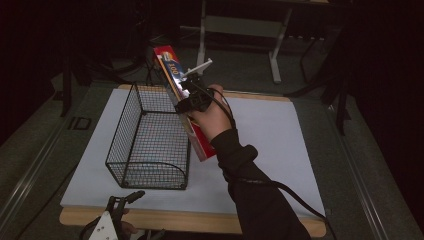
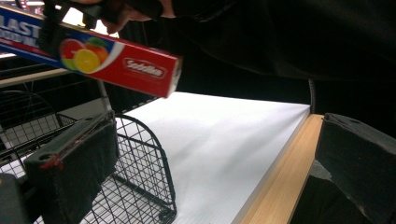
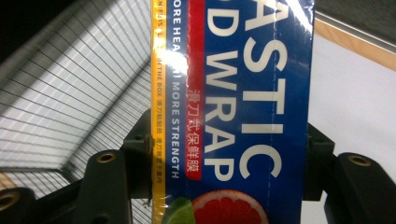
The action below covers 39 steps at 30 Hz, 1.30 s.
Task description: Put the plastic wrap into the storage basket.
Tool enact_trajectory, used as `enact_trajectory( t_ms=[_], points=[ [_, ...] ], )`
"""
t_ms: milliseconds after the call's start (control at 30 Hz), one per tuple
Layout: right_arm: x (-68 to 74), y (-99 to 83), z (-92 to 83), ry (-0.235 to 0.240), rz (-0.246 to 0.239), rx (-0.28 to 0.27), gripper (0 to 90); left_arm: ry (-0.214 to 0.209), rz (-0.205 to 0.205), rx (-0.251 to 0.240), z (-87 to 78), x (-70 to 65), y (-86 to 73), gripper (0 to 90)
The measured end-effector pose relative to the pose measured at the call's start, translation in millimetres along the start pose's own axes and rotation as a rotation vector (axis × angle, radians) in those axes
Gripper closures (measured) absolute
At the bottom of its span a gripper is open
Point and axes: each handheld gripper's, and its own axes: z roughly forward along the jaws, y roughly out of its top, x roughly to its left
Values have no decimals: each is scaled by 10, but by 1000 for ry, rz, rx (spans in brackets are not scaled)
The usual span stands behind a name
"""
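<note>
a plastic wrap box, clamped across its width by the right gripper, hangs tilted in the air above the right wall of the empty wire basket near the table's left edge. lifting looks done; lowering it in remains. the left gripper rests at the near edge, jaws apart, holding nothing. white board on a wooden table; the room is dark.
</note>
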Motion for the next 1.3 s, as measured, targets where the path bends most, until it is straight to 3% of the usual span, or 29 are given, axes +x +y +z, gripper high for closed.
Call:
enact_trajectory(
  t_ms=[267, 467, 667, 800, 1033, 1300],
  points=[
    [289, 91, 111, 0, 6, -74, 393, -3, 9, 2, -2, -9, 2, 2],
    [499, 115, 259, 13, -19, -94, 393, -2, 8, -3, -14, -13, 6, 2],
    [668, 95, 404, 61, 6, -127, 393, -3, 15, -2, -23, -15, 9, 2],
    [721, 43, 523, 42, -10, -136, 393, -3, 13, -1, -26, -13, 8, 2],
    [746, -57, 795, 24, -4, -95, 393, -5, 17, 2, -25, -19, 8, 2],
    [755, -160, 983, -31, -24, -64, 392, -6, 18, 2, -33, -22, 8, 2]
  ],
)
